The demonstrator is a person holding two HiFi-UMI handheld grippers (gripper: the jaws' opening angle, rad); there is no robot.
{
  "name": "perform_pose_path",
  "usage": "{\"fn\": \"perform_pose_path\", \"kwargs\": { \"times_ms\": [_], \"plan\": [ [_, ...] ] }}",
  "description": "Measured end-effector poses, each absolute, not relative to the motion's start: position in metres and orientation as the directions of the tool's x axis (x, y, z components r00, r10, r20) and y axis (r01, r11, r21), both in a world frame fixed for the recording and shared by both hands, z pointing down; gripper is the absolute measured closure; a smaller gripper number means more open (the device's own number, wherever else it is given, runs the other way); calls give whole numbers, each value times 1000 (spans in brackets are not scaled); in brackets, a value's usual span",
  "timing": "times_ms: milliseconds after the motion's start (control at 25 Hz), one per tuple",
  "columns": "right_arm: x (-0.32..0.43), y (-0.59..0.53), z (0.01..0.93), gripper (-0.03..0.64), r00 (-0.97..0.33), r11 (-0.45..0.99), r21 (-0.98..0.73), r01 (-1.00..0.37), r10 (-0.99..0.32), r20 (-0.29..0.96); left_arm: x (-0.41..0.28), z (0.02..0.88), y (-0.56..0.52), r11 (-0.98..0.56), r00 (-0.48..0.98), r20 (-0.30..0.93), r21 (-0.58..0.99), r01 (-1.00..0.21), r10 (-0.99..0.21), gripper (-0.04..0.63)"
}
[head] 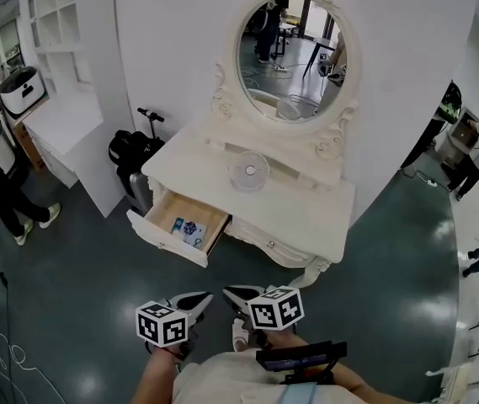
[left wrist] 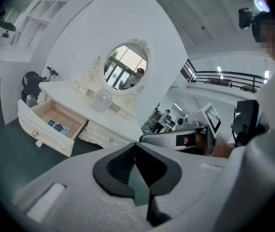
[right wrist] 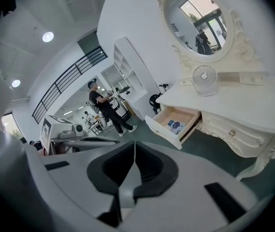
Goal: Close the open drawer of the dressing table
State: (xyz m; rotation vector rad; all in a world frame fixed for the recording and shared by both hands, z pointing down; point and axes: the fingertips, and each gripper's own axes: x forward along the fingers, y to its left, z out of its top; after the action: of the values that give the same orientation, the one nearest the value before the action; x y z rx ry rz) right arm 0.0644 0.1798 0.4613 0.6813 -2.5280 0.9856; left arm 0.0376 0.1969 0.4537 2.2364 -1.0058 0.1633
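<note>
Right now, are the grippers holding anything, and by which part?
Nothing. The left gripper and right gripper are both shut and empty, away from the open drawer.

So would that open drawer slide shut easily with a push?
Probably: the drawer looks shallow and nearly empty, only small cards inside, so likely light. Its wide front might skew and bind if pushed off-centre.

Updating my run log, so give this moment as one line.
drawer: open, untouched | left gripper: shut, empty | right gripper: shut, empty | both short of dressing table
</note>
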Motion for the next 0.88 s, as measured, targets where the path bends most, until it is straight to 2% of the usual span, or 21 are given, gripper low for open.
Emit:
{"fn": "perform_pose_path", "kwargs": {
  "times_ms": [400, 880],
  "plan": [
    [69, 95, 454, 600, -831, 663, -529, -529, -278, 482, 45, 445, 112, -471, 688, 357, 529, -706, -631, 586],
    [69, 40, 455, 600, -854, 691, -539, -481, -229, 468, 46, 448, 62, -418, 641, 344, 536, -734, -686, 586]
  ]
}}
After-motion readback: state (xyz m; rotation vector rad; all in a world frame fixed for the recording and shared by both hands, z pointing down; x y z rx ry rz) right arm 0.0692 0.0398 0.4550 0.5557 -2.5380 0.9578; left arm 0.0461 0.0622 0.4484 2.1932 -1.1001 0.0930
